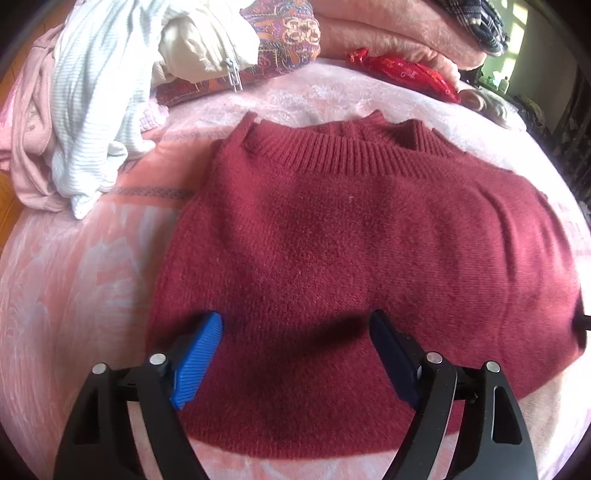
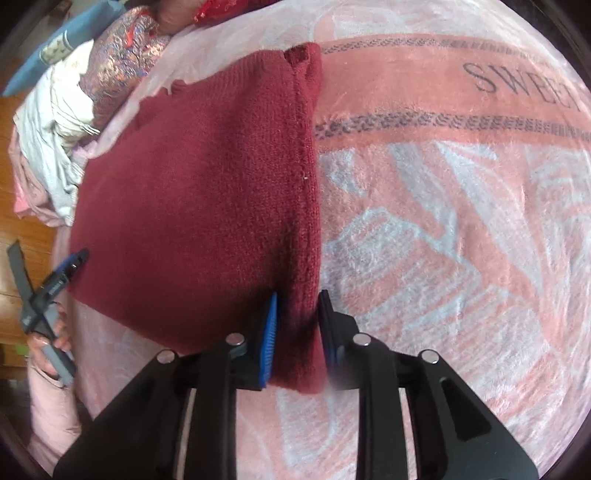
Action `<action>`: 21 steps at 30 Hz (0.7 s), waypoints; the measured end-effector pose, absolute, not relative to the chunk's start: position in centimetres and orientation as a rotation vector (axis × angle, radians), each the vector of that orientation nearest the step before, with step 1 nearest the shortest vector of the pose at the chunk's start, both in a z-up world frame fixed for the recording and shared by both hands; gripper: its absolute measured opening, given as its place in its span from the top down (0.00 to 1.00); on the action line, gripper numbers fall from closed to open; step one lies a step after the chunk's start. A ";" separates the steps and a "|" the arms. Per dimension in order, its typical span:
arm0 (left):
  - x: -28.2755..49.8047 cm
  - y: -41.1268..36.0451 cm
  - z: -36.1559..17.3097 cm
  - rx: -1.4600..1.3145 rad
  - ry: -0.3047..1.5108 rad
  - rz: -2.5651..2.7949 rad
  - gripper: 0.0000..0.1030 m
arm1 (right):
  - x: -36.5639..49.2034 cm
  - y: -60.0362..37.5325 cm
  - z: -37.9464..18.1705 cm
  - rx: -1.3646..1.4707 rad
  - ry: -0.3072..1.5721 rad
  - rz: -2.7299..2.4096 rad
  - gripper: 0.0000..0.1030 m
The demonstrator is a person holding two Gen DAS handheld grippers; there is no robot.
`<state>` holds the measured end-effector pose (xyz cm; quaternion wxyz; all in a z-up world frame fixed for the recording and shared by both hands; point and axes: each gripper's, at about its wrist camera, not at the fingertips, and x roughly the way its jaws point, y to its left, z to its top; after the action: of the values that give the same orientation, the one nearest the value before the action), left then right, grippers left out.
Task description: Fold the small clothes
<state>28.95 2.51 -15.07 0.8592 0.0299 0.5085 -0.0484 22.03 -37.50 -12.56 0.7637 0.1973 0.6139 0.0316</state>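
Observation:
A dark red knitted sweater [image 1: 351,251] lies folded on a pink blanket [image 1: 74,295], ribbed collar at the far side. My left gripper [image 1: 295,325] is open and hovers just above the sweater's near part, fingers spread wide and empty. In the right wrist view the sweater [image 2: 192,192] lies to the left. My right gripper [image 2: 297,299] is shut on the sweater's folded right edge. The left gripper [image 2: 48,288] shows there at the far left, held in a hand beside the sweater's left edge.
A heap of white, striped and pink clothes [image 1: 85,110] lies at the back left. A patterned cushion [image 1: 288,40], a pink folded blanket [image 1: 399,33] and a red cloth [image 1: 406,72] lie behind. Wooden floor [image 2: 18,221] shows past the bed's left edge.

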 end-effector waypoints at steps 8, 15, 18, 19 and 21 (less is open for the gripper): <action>29.0 1.4 -12.0 0.020 1.013 -0.157 0.20 | 24.1 -39.4 -11.3 0.495 1.300 0.117 0.49; 31.8 0.2 -14.4 0.002 1.083 -0.110 0.20 | 25.2 -38.9 -14.0 0.420 1.398 0.115 0.58; 32.8 0.5 -16.1 -0.021 1.135 -0.104 0.17 | 25.5 -38.6 -14.9 0.409 1.403 0.121 0.64; 33.1 0.5 -16.5 -0.022 1.142 -0.107 0.16 | 25.5 -38.7 -15.0 0.417 1.400 0.124 0.67; 33.2 0.3 -16.8 -0.015 1.150 -0.109 0.14 | 25.4 -38.8 -15.3 0.459 1.396 0.161 0.86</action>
<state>33.19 0.31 -16.85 0.8378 -0.0069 0.5434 -0.0516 25.40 -38.76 -15.32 0.7388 0.2094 0.6363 0.0735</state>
